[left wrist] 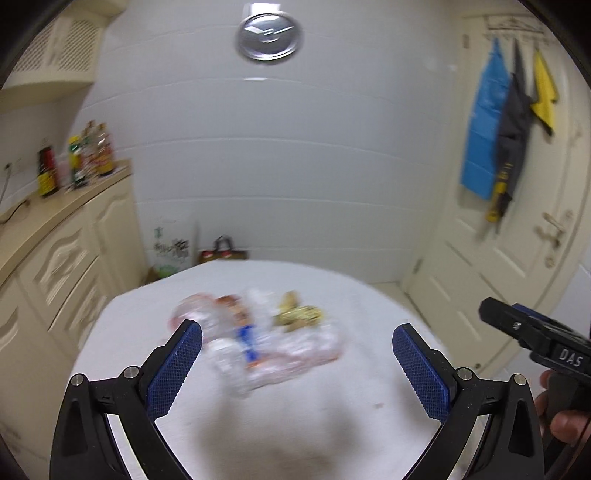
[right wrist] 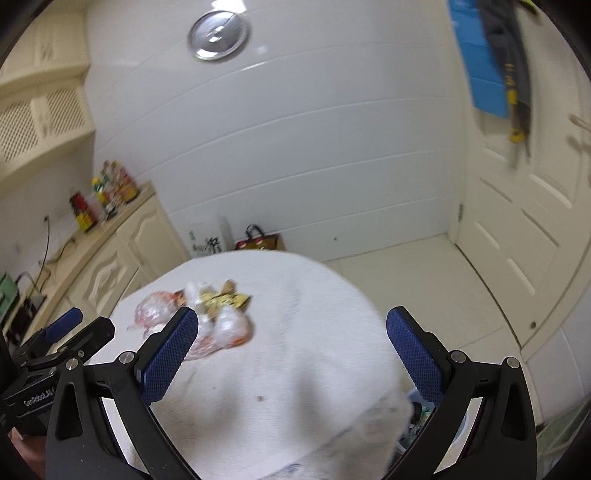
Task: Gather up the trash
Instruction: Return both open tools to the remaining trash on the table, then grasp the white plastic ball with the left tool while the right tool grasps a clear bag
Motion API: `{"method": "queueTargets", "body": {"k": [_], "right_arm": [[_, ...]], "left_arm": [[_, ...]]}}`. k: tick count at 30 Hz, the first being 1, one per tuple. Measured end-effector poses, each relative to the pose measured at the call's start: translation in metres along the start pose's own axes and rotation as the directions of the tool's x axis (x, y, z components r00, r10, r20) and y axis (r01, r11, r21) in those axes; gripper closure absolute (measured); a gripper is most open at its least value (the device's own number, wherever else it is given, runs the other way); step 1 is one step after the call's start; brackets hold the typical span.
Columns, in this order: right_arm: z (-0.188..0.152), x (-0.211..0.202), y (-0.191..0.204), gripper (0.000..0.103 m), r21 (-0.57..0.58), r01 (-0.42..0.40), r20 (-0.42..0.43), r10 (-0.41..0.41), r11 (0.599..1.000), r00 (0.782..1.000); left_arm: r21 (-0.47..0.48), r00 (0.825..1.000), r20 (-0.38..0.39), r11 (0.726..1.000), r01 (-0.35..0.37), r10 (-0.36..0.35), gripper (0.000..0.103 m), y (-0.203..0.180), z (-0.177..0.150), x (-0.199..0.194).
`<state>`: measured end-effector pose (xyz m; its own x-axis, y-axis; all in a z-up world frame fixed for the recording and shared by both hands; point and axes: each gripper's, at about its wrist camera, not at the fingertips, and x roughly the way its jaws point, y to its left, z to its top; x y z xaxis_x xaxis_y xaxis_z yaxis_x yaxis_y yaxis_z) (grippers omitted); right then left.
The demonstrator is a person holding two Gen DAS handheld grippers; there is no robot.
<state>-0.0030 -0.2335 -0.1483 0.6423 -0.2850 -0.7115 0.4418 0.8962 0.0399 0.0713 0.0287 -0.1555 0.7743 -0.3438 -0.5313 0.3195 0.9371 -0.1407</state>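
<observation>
Left hand-held gripper [left wrist: 297, 345]: jaws spread wide, nothing between the blue textured pads [left wrist: 175, 373]; it hangs above the near part of the white-covered worktop [left wrist: 332, 406], with the trash just beyond its fingertips, nearer the left pad. Right hand-held gripper [right wrist: 291, 330]: jaws likewise wide apart and empty, blue pads [right wrist: 415, 356] either side of bare cloth; in the left wrist view it enters from the right edge as a black body, a hand [left wrist: 563, 417] wrapped round its grip.

Trash [left wrist: 255, 339]: a blurred heap of crumpled clear plastic wrappers with red-orange and blue print, lying on the worktop towards its far-left part; a yellow-gold wrapper [left wrist: 297, 314] sits at the heap's far right side, touching it; in the right wrist view the same heap [right wrist: 218, 321] lies left of centre, partly behind the left pad of that gripper.

Surroundings: cream cabinets [left wrist: 55, 266] run along the left, carrying a cluster of sauce bottles [left wrist: 90, 155]; a white panelled wall [left wrist: 295, 166] stands behind, with a round metal lid [left wrist: 267, 35] high on it; bags [left wrist: 223, 251] rest on the floor at the wall's foot; a cream door [left wrist: 517, 240] to the right bears hanging blue, grey and yellow cloths [left wrist: 506, 129].
</observation>
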Motion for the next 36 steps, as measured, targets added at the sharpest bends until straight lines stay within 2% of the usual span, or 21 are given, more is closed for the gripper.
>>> {"method": "queueTargets", "body": {"k": [7, 11, 22, 26, 30, 32, 34, 36], "right_arm": [[-0.012, 0.038, 0.04, 0.0, -0.088, -0.02, -0.074, 0.013, 0.996, 0.997], [-0.017, 0.061, 0.053, 0.0, -0.107, -0.033, -0.119, 0.02, 0.994, 0.993], [-0.031, 0.11, 0.062, 0.0, -0.093, -0.021, -0.216, 0.001, 0.995, 0.976], [-0.033, 0.12, 0.059, 0.0, -0.084, -0.017, -0.235, -0.004, 0.996, 0.972], [-0.035, 0.131, 0.059, 0.0, -0.066, -0.023, -0.253, 0.006, 0.998, 0.968], [-0.036, 0.138, 0.062, 0.0, -0.05, -0.032, -0.264, 0.017, 0.998, 0.964], [-0.038, 0.146, 0.068, 0.0, -0.026, -0.041, -0.281, 0.032, 0.999, 0.959], [-0.04, 0.154, 0.075, 0.0, -0.009, -0.048, -0.292, 0.043, 0.999, 0.955]], "left_arm": [[-0.088, 0.996, -0.064, 0.994, -0.071, 0.065, 0.001, 0.037, -0.013, 0.006], [-0.102, 0.991, -0.105, 0.991, -0.09, 0.079, 0.001, 0.038, -0.009, 0.029], [-0.143, 0.965, -0.255, 0.985, -0.101, 0.062, 0.001, 0.051, 0.006, 0.145], [-0.168, 0.958, -0.281, 0.981, -0.097, 0.046, 0.001, 0.056, 0.014, 0.179], [-0.206, 0.961, -0.274, 0.973, -0.101, 0.041, 0.002, 0.062, 0.024, 0.206], [-0.219, 0.961, -0.275, 0.97, -0.106, 0.043, 0.005, 0.067, 0.027, 0.214], [-0.22, 0.955, -0.295, 0.97, -0.103, 0.035, 0.017, 0.071, 0.029, 0.228], [-0.202, 0.957, -0.288, 0.974, -0.104, 0.042, 0.023, 0.075, 0.028, 0.232]]}}
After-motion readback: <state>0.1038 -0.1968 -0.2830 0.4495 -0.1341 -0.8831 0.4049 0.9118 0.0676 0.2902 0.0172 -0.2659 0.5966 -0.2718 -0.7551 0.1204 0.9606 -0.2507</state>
